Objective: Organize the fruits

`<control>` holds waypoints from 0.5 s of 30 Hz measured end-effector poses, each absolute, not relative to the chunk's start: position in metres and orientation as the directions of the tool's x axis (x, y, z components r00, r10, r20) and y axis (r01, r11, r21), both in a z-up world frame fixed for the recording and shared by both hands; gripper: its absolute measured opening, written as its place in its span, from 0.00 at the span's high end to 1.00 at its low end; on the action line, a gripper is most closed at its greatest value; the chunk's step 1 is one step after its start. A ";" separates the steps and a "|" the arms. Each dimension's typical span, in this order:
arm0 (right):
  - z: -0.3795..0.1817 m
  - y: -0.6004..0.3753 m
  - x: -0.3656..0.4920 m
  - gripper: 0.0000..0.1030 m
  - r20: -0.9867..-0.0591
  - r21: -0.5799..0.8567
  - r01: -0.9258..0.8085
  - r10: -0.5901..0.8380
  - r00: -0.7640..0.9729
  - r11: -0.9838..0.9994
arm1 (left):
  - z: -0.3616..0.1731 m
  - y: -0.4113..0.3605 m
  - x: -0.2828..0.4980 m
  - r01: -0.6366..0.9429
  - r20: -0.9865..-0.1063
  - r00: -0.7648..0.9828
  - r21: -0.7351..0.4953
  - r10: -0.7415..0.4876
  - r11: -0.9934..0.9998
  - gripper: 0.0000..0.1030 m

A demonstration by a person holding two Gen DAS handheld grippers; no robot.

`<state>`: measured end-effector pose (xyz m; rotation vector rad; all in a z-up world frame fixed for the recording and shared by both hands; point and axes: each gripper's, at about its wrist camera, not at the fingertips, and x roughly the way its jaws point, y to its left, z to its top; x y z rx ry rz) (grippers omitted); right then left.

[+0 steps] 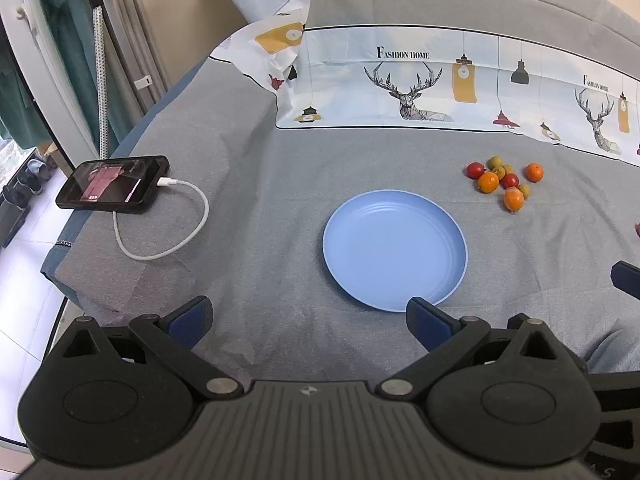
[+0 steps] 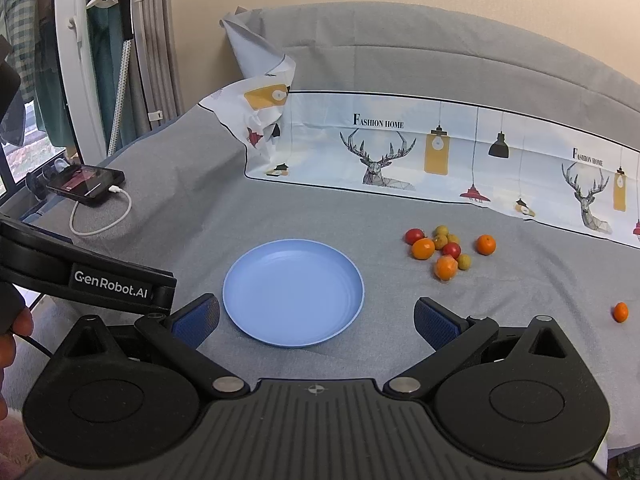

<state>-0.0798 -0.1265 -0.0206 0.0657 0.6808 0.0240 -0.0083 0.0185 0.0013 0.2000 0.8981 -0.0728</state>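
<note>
An empty blue plate [image 1: 394, 248] [image 2: 294, 292] lies on the grey bed cover. To its far right sits a cluster of small fruits [image 1: 505, 180] [image 2: 446, 250]: orange ones, red ones and yellow-green ones. One more orange fruit [image 2: 620, 312] lies alone further right. My left gripper [image 1: 308, 320] is open, low and near the plate's front-left edge, holding nothing. My right gripper [image 2: 316, 320] is open too, with the plate's near edge between its blue fingers [image 2: 436, 322], nothing held. The left gripper's body [image 2: 92, 276] shows at the left of the right wrist view.
A black phone [image 1: 114, 184] [image 2: 86, 184] with a white charging cable [image 1: 176, 236] rests near the bed's left edge. A printed pillowcase [image 1: 440, 80] [image 2: 440, 152] with deer and lamps lies behind the fruits. Part of a hand [image 2: 14, 336] shows at the left.
</note>
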 end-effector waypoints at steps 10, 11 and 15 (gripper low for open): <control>-0.022 -0.124 -0.077 0.00 -0.632 0.061 0.000 0.039 0.774 0.998 | -0.001 0.019 -0.006 0.148 -0.785 0.620 0.140 0.019 0.979 0.00; -0.021 -0.124 -0.077 0.00 -0.632 0.062 0.006 0.035 0.774 0.998 | -0.002 0.019 -0.006 0.147 -0.784 0.620 0.142 0.021 0.979 0.00; -0.021 -0.127 -0.076 0.00 -0.628 0.067 0.021 0.026 0.778 0.998 | -0.003 0.020 -0.006 0.145 -0.783 0.621 0.147 0.025 0.978 0.00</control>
